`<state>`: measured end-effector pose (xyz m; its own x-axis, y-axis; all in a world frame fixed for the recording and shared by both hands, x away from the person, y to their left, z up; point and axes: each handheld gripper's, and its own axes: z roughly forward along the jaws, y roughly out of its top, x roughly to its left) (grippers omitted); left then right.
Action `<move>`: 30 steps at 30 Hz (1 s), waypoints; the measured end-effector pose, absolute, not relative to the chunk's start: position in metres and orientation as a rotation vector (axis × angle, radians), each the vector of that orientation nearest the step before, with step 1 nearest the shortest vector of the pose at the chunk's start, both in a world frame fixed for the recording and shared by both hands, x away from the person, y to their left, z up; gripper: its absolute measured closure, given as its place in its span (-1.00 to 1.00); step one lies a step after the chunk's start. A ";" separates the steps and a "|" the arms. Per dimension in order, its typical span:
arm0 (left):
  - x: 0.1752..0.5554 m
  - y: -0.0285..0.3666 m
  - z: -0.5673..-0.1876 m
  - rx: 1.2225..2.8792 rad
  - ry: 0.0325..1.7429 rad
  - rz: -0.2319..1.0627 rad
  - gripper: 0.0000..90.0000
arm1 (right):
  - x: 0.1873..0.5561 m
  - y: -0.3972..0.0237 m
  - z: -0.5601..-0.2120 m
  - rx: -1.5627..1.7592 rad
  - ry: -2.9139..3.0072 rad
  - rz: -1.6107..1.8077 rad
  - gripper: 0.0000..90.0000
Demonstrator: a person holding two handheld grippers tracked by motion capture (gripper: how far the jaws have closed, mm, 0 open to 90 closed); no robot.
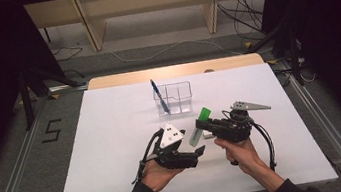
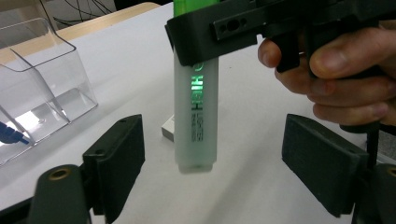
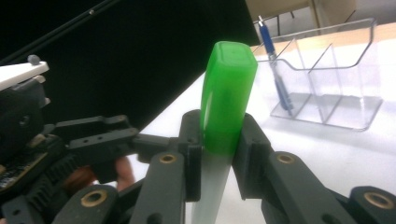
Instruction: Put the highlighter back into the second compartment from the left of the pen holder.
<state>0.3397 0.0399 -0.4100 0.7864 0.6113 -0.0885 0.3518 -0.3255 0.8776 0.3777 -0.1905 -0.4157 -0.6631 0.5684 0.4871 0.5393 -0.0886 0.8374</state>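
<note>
A highlighter (image 1: 200, 125) with a green cap and a frosted body hangs tilted above the white table, cap end up. My right gripper (image 1: 203, 127) is shut on it where cap and body meet; in the right gripper view the pads (image 3: 191, 140) press both sides of the highlighter (image 3: 227, 109). My left gripper (image 1: 198, 153) is open just below and left of it. In the left gripper view the highlighter's lower body (image 2: 195, 116) hangs between the wide-apart pads (image 2: 119, 158), touching neither.
A clear divided organizer (image 1: 179, 97) stands at the back middle of the white mat, with a blue pen (image 1: 157, 93) upright in its left compartment. A small white block (image 2: 168, 131) lies on the table under the highlighter. The table's wooden edge (image 1: 175, 70) runs behind.
</note>
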 end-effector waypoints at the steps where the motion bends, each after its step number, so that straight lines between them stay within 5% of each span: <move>1: 0.340 0.042 -0.410 1.950 0.722 0.306 -0.55 | 0.378 -0.191 -0.415 1.277 2.104 1.902 0.68; 30: 0.342 0.117 -0.416 1.903 0.819 0.353 -0.58 | 0.427 -0.183 -0.385 1.172 2.011 1.663 0.68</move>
